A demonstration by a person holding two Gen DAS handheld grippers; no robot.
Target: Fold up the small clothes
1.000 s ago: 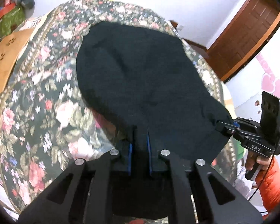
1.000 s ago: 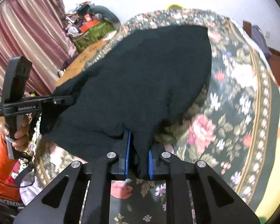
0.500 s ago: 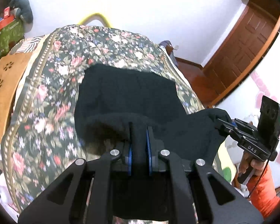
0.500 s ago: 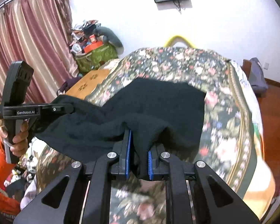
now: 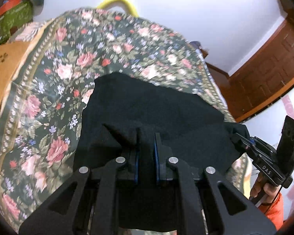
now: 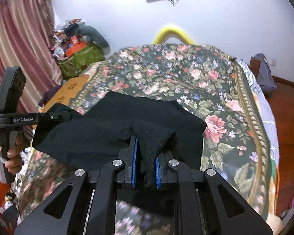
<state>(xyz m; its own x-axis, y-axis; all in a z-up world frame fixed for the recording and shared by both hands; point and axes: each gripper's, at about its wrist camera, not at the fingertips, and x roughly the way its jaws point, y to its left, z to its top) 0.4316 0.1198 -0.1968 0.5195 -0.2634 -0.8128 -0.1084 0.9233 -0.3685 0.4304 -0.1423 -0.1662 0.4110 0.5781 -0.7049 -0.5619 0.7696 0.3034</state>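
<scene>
With both claws clamped on one near edge, the black garment hangs stretched between them over the near half of the flowered bedspread. From the right wrist view, the right gripper has its blue pads pinched narrow on a bunched fold of dark knit, which rises in a small peak just beyond the tips and drops down between the fingers. Over on the left of that view, the left gripper bites the garment's other corner, a hand wrapped round its handle below an orange sleeve. Switching to the left wrist view, the left gripper is closed narrow on cloth too, black fabric filling the gap between its pads, and the garment spreads away from it onto the bedspread, far edge lying flat, near part lifted. At the right edge there, the right gripper holds the opposite corner, cloth taut between the two. Beyond the bed, a yellow hoop pokes up against the white wall; a green bag piled with clutter sits far left beside a pink curtain, and a wooden door stands at the right.
</scene>
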